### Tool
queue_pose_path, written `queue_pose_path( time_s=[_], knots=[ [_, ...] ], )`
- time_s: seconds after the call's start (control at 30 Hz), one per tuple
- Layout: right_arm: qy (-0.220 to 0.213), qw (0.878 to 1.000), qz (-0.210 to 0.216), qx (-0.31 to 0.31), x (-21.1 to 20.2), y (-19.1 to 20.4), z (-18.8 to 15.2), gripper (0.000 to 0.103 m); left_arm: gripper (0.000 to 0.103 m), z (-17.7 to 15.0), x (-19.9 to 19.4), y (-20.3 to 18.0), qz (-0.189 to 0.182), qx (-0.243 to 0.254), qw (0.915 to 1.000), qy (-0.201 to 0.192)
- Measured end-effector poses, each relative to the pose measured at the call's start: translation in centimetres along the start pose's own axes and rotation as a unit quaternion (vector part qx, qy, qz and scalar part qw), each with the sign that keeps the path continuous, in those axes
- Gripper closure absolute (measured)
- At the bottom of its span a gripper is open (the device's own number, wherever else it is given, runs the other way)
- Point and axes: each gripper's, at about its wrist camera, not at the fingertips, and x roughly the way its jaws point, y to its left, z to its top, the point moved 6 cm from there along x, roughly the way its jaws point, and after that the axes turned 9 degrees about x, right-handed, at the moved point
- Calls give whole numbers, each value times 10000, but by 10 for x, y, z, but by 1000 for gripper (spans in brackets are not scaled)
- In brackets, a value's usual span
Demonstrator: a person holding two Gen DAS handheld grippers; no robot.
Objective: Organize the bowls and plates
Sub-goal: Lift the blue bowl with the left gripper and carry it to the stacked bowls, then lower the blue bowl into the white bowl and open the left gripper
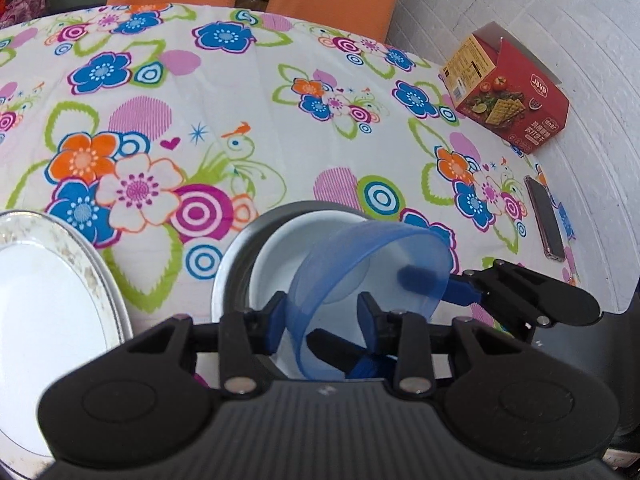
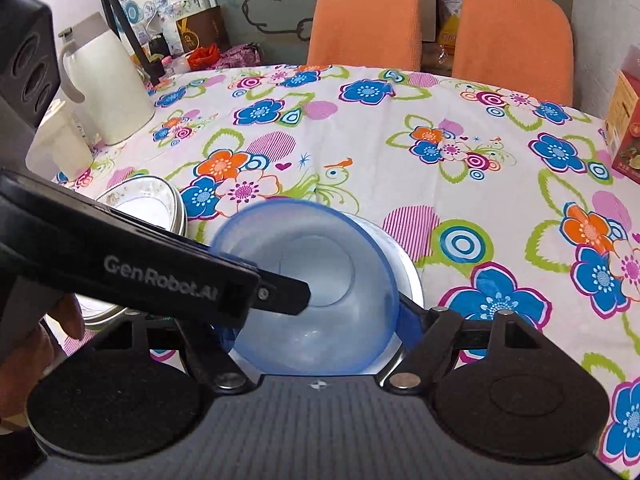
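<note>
- Left tongs (image 1: pixel 322 312) sit lowest in their own view. Their two blue-padded fingers (image 1: pixel 276 314) stand apart astride the wall of the blue bowl (image 1: pixel 372 268), one inside it and one outside, with a gap left between them.
- Right tongs (image 2: pixel 316 328) are spread wide across the same bowl. Their right finger (image 2: pixel 408 320) lies against its outer side, and the other is hidden behind the left tongs. They seem to hold the bowl across its width.
- The see-through blue bowl hangs tilted just above a white bowl (image 1: pixel 280 248), which sits inside a metal bowl (image 1: pixel 230 276) near the front edge of the table.
- Its mouth is tipped up and toward the right-hand camera, and its flat bottom faces down and away. It is round, so no side is the long one.
- The left tongs' black body crosses the right-hand view and covers the bowl's left rim. A hand (image 2: pixel 40 340) shows under it.
- A stack of white plates (image 1: pixel 44 304) with speckled rims lies just left of the metal bowl, with a gap between them.
- A flowered tablecloth (image 1: pixel 248 96) covers the table.
- A red cracker box (image 1: pixel 508 92) and a phone (image 1: pixel 546 220) lie well off to the right.
- A white jug (image 2: pixel 108 80) stands at the far left.
- Two orange chairs (image 2: pixel 364 20) stand behind the table.
</note>
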Motion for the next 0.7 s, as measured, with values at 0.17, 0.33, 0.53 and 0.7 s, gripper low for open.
queue_pose_path(
  time_s=[0.17, 0.33, 0.53, 0.7],
  knots=[
    [-424, 9987, -261, 72, -23, -12, 2, 40, 31, 3, -20, 3, 39, 87, 9993, -367],
    [-1055, 9930, -330, 428, -49, -22, -7, 40, 24, 3, -47, 8, 26, 167, 9966, -807],
    [-1869, 9746, -649, 1048, -54, -24, -41, 39, 12, -14, -54, 11, 375, 246, 9901, -1329],
    [-1794, 9735, -582, 1293, -40, -29, -48, 39, 11, -30, -41, 20, 419, 42, 9900, -1347]
  ],
)
